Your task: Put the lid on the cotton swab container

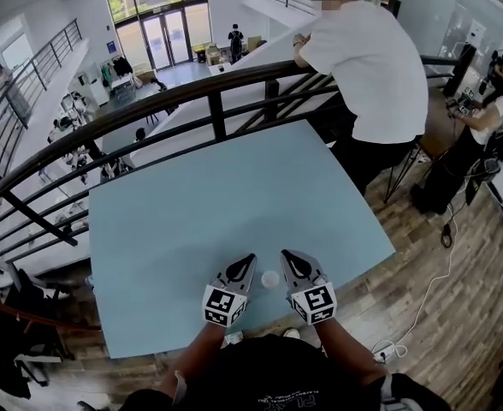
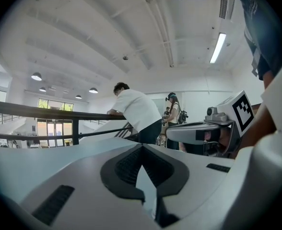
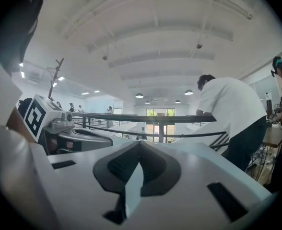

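The light blue table [image 1: 217, 195] fills the middle of the head view. The cotton swab container [image 1: 270, 279] is a small white round thing near the table's 6 o'clock edge. It is too small to tell whether its lid is on.

The left gripper [image 1: 248, 260] is just beside the container at its 9 o'clock, and the right gripper [image 1: 287, 256] is just beside it at its 3 o'clock. Both point toward 12 o'clock, with their marker cubes nearest the person holding them. Neither touches the container.

In the left gripper view, the left gripper's [image 2: 142, 146] jaws meet at the tips with nothing between them. In the right gripper view, the right gripper's [image 3: 140, 143] jaws are also closed tip to tip and grip nothing. Each of these views shows the other gripper alongside, level with it.

A dark railing [image 1: 217, 88] curves past the table's far edge. At 1 o'clock a person in a white shirt [image 1: 371, 67] leans on it. At 3 o'clock a second person [image 1: 491, 127] stands on the wooden floor [image 1: 457, 315], wearing a headset and straps.
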A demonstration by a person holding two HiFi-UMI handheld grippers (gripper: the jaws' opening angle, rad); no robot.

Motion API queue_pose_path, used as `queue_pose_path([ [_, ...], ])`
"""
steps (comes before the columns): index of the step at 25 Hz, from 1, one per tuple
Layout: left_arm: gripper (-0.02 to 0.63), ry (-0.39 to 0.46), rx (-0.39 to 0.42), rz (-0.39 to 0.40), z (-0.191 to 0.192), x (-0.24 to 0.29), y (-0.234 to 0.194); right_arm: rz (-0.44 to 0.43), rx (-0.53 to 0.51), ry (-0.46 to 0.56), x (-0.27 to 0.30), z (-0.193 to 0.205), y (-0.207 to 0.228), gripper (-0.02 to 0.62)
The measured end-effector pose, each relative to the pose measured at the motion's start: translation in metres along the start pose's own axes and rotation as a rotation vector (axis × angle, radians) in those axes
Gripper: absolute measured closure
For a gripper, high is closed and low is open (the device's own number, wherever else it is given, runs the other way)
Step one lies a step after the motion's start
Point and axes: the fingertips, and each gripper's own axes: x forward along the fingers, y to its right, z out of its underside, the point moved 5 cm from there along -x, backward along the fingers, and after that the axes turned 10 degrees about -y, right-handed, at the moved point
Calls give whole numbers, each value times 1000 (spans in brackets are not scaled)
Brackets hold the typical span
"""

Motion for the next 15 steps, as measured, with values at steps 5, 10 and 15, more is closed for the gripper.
queue_pose_path([
  [5, 594, -5, -7, -17, 1, -3, 1, -41, -23, 4, 4, -6, -1, 577],
  [10, 594, -15, -15, -34, 9, -6, 0, -55, -39, 3, 9, -6, -5, 577],
  [15, 594, -25, -15, -50, 14, -13, -2, -47, -41, -9, 7, 1, -9, 577],
])
